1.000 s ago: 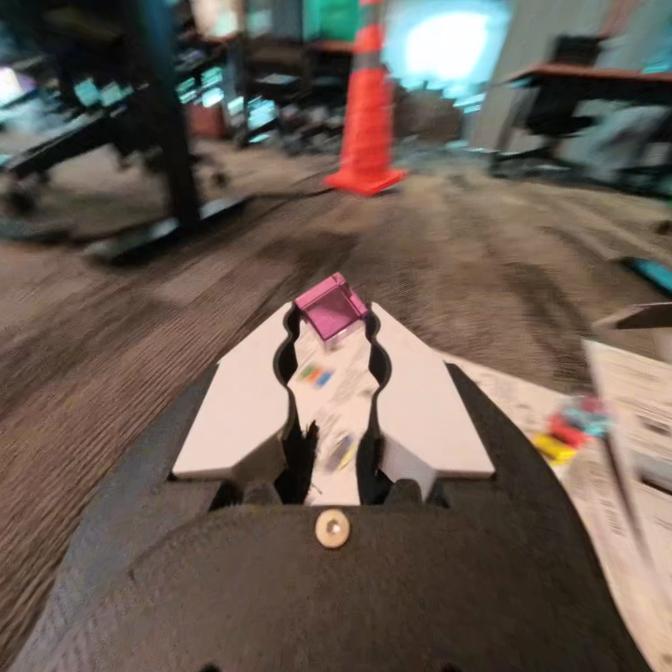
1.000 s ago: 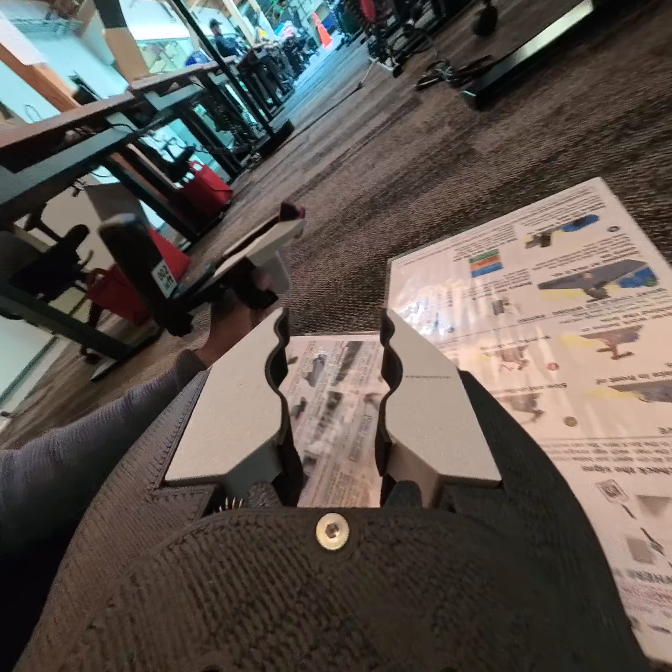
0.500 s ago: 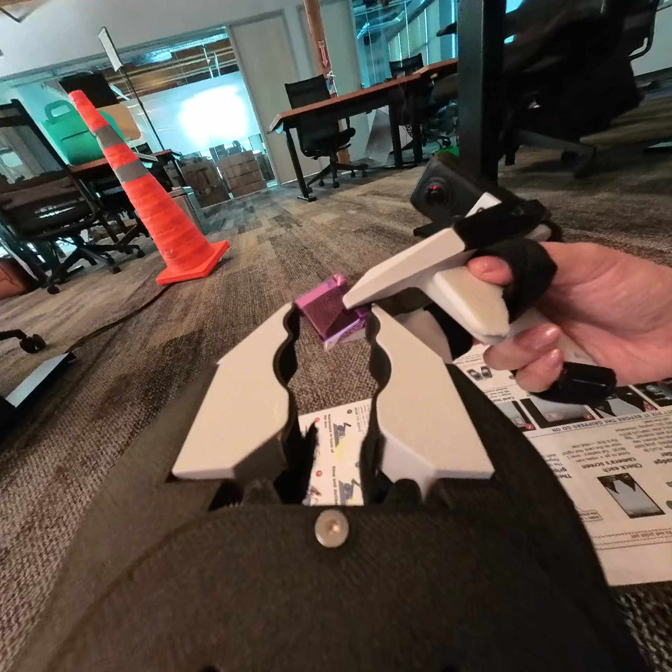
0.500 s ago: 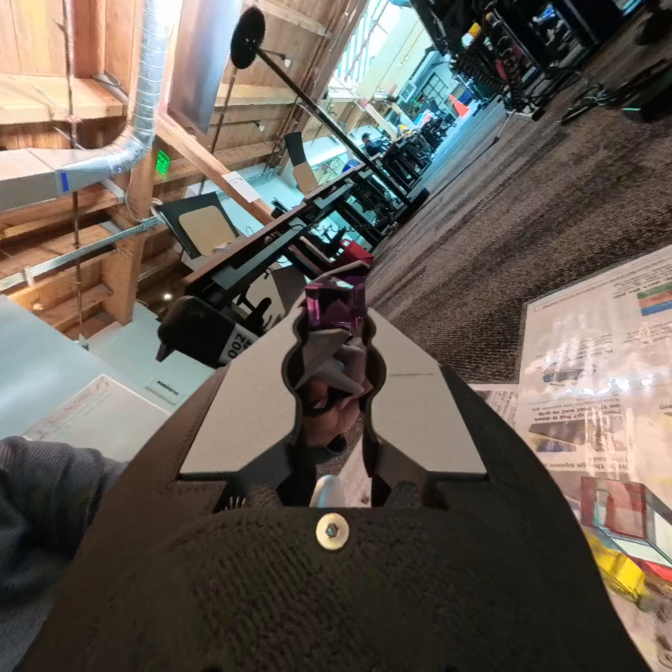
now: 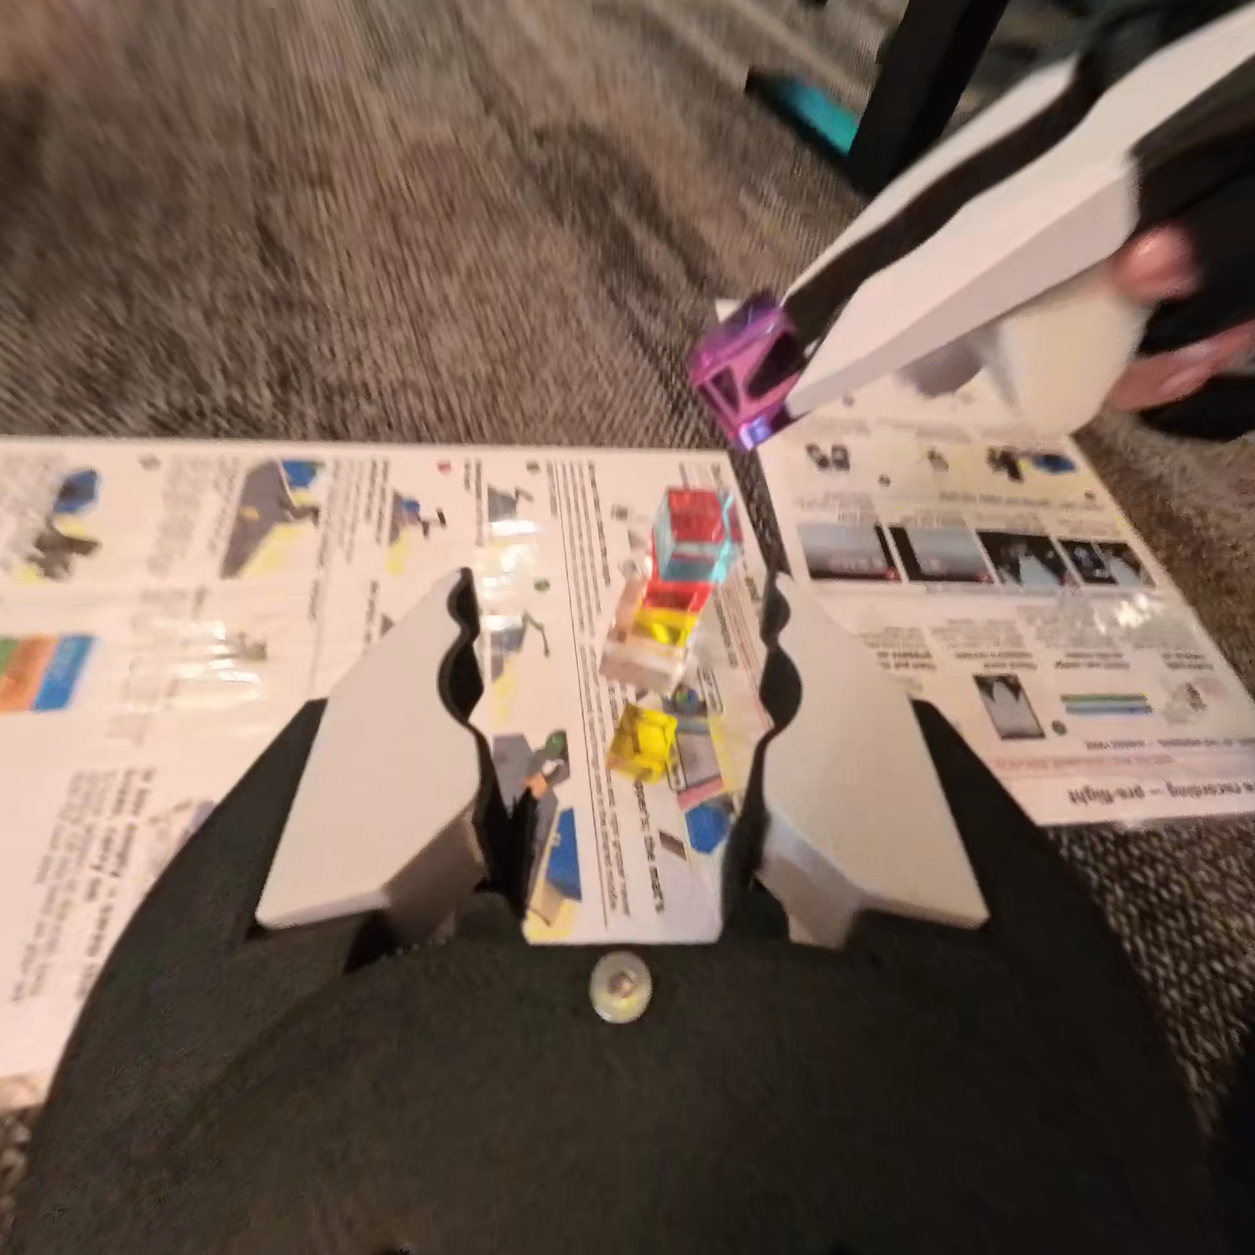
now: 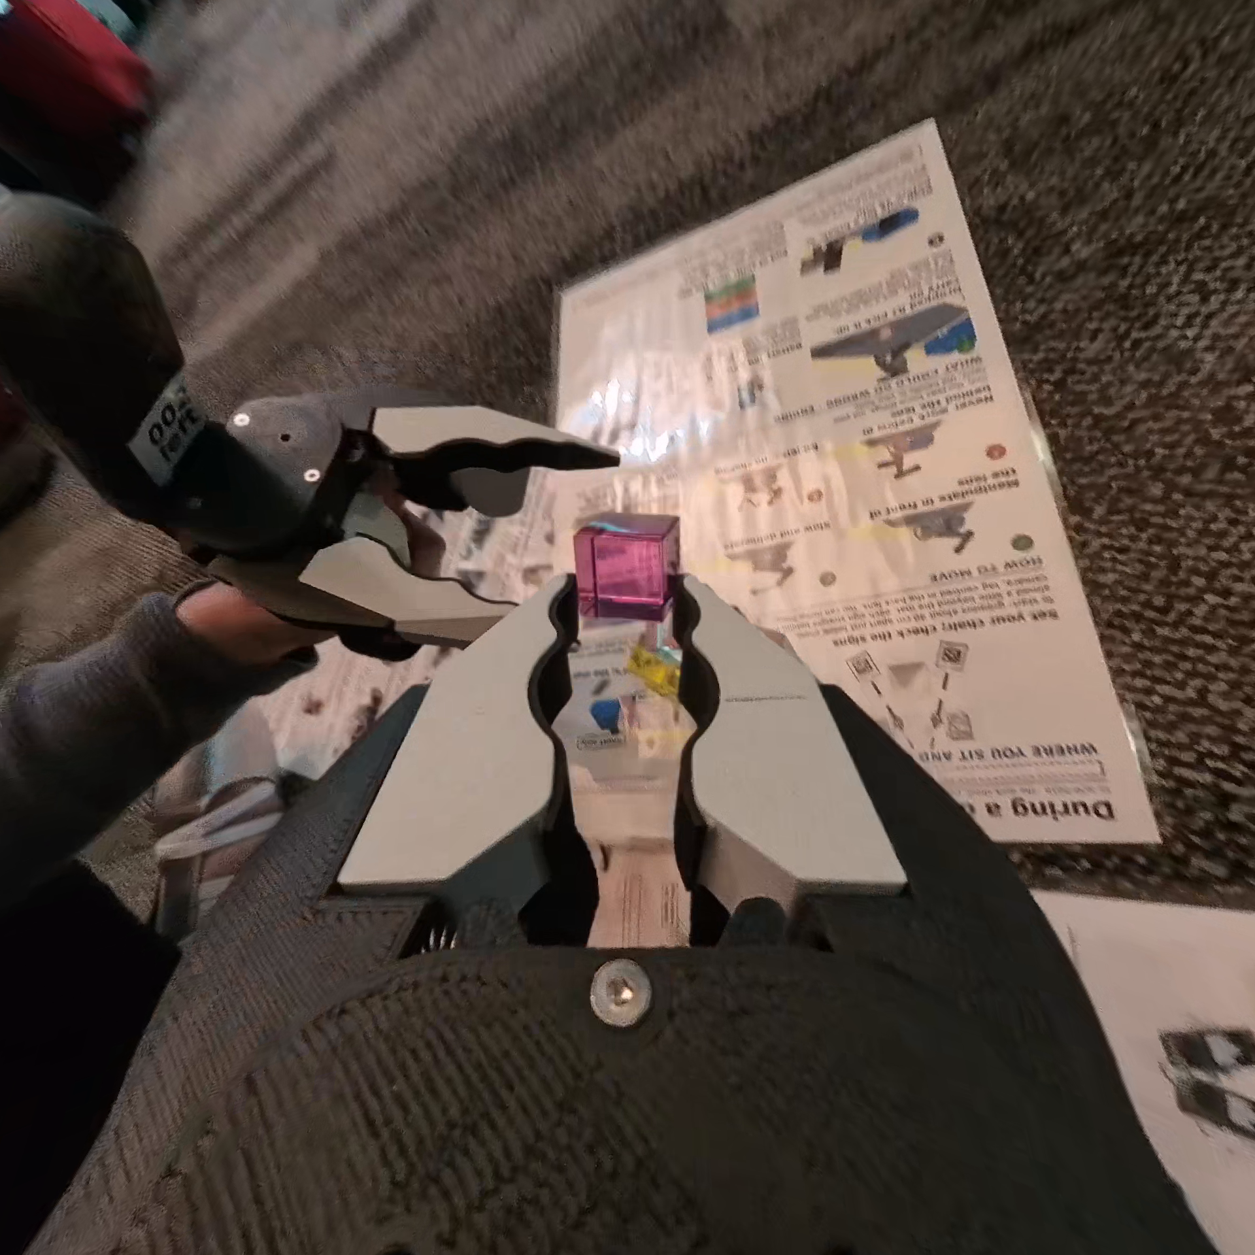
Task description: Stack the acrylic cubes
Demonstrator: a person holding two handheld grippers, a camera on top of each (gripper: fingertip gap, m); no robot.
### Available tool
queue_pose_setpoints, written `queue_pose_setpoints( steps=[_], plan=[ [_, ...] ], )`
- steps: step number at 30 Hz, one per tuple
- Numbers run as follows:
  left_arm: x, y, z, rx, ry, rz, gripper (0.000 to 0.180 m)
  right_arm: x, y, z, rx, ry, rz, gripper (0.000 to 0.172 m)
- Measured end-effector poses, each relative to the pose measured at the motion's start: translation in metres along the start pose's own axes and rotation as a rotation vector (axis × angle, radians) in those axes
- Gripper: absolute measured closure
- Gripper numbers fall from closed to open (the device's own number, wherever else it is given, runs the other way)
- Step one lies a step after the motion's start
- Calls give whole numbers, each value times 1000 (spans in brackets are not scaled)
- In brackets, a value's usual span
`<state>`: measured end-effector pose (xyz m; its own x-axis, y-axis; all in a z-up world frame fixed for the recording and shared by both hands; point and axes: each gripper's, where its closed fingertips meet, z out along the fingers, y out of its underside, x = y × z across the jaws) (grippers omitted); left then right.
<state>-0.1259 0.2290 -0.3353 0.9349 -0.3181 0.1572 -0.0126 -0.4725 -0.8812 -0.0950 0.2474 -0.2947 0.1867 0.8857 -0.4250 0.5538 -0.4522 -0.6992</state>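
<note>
My right gripper (image 6: 626, 589) is shut on a clear purple cube (image 6: 625, 574) held at its fingertips above the sheets. The same cube (image 5: 747, 367) shows in the left wrist view at the tips of the right gripper (image 5: 791, 353), up and to the right. My left gripper (image 5: 618, 597) is open wide and holds nothing. Below it a leaning stack of clear cubes (image 5: 669, 597), red, blue, yellow and colourless, stands on a printed laminated sheet (image 5: 204, 611). A loose yellow cube (image 5: 642, 743) lies in front of the stack. The left gripper (image 6: 502, 543) shows open in the right wrist view.
Several printed laminated sheets (image 6: 849, 475) lie on grey-brown carpet (image 5: 339, 238). A second sheet (image 5: 985, 611) lies right of the stack. A dark furniture leg (image 5: 903, 88) and a teal thing (image 5: 815, 115) are at the far right. A person's hand (image 6: 224, 625) holds the left gripper. Left tips to right tips: about 6 cm.
The purple cube passed from my left gripper to my right one. My left gripper opened wide and swung down over the cube stack. My right gripper, shut on the cube, tilted down toward the sheets.
</note>
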Motion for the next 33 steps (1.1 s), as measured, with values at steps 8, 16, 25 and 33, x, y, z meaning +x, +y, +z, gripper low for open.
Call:
queue_pose_setpoints(
  steps=[8, 16, 25, 33],
  plan=[
    [8, 71, 29, -225, 10, 29, 102, 5, 21, 9, -181, 128, -25, 146],
    [11, 105, 40, -327, 10, 7, 106, 9, 26, 14, -235, 196, -61, 146],
    [3, 106, 41, -276, -19, -58, 136, 12, 22, 18, -205, 229, -69, 147],
    [1, 107, 36, -258, 12, -129, 150, 7, 9, 15, -121, 192, -21, 124]
  ],
)
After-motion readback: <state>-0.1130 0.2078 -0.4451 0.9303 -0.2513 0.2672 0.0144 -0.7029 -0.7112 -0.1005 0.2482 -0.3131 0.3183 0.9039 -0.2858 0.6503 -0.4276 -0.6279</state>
